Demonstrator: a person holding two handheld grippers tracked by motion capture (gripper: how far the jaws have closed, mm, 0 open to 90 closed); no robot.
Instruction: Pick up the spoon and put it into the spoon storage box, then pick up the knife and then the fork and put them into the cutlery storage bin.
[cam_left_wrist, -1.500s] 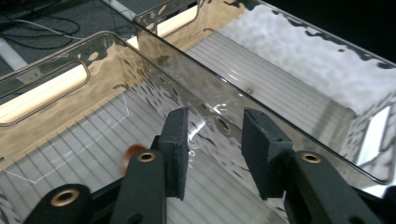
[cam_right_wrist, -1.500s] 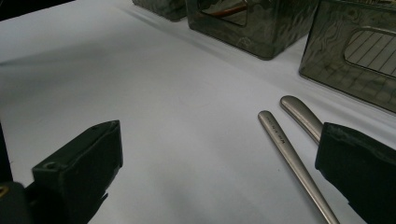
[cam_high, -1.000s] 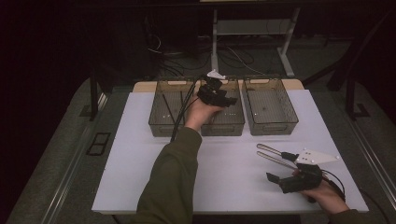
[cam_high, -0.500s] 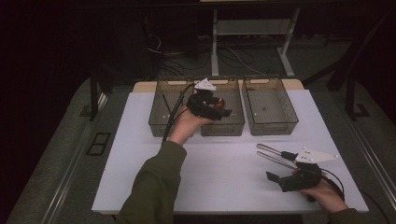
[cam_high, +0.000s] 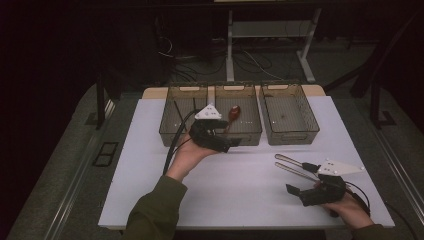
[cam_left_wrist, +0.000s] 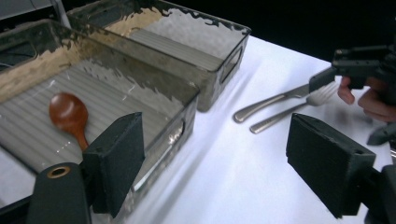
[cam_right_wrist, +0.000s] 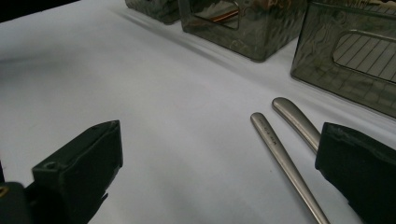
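Left tool (cam_high: 226, 144) empty, jaws just opened, beside the middle bin (cam_high: 250, 134) holding the wooden spoon (cam_high: 233, 113); right tool (cam_high: 296, 192) open, two metal utensils (cam_high: 292, 167) unsorted.

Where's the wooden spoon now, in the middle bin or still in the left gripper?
In the middle bin: the wooden spoon lies on its floor, and the left gripper stands open with nothing between its jaws.

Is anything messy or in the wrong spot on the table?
Nothing is spilled or broken. The wooden spoon lies in the middle bin, while two metal utensils lie loose on the white table, outside the bins, by the right gripper. The left gripper, jaws just opened and empty, is near the middle bin.
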